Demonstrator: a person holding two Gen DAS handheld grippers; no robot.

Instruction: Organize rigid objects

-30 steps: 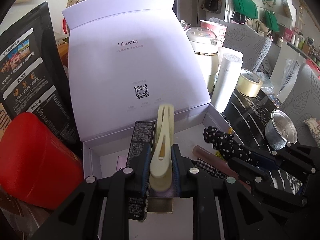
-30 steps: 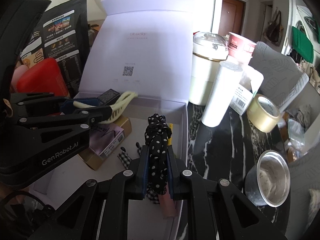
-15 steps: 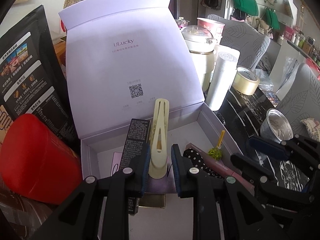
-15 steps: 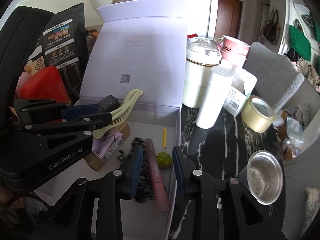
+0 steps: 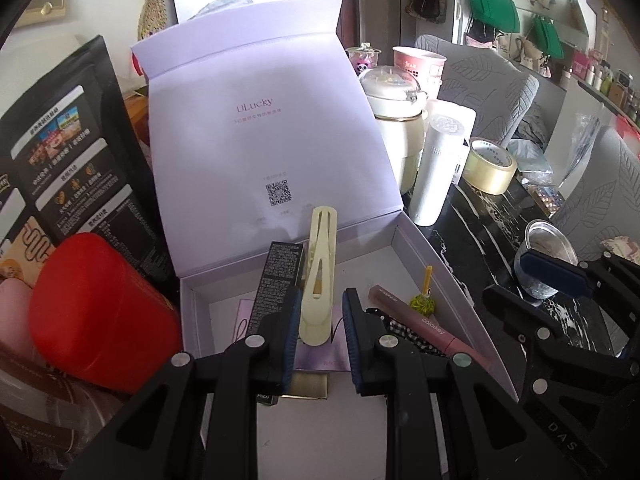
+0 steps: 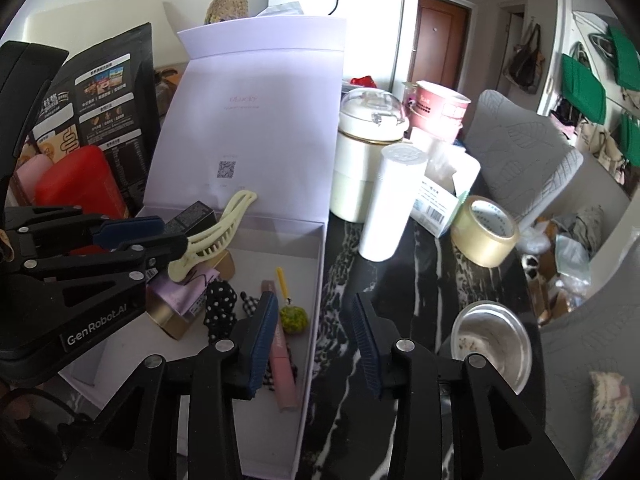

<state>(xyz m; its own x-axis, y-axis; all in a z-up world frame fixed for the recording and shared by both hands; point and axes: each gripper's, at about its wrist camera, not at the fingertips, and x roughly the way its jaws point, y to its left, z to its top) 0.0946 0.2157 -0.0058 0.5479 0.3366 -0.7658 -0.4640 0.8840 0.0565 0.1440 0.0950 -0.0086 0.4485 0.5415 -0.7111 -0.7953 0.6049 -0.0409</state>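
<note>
The right gripper (image 6: 316,344) is opening, with nothing between its jaws, above the right wall of the box (image 6: 316,280). The scrunchie (image 6: 218,304) lies in the box. Farther left, the left gripper (image 5: 320,316) pinches the hair clip (image 5: 318,276) above the box.

- A black marble table (image 6: 420,280) with white veins carries everything.
- An open lilac box (image 5: 448,276) sits on it, lid standing upright at the back.
- Just right of the box stands a white cylinder (image 6: 390,204), with a cream lidded pot (image 6: 364,152) behind it.
- A roll of clear tape (image 6: 484,230) lies further right, near a small white carton (image 6: 438,204).
- A metal cup (image 6: 494,340) stands at the near right.
- A red container (image 5: 96,316) and a black printed pouch (image 5: 68,160) are left of the box.
</note>
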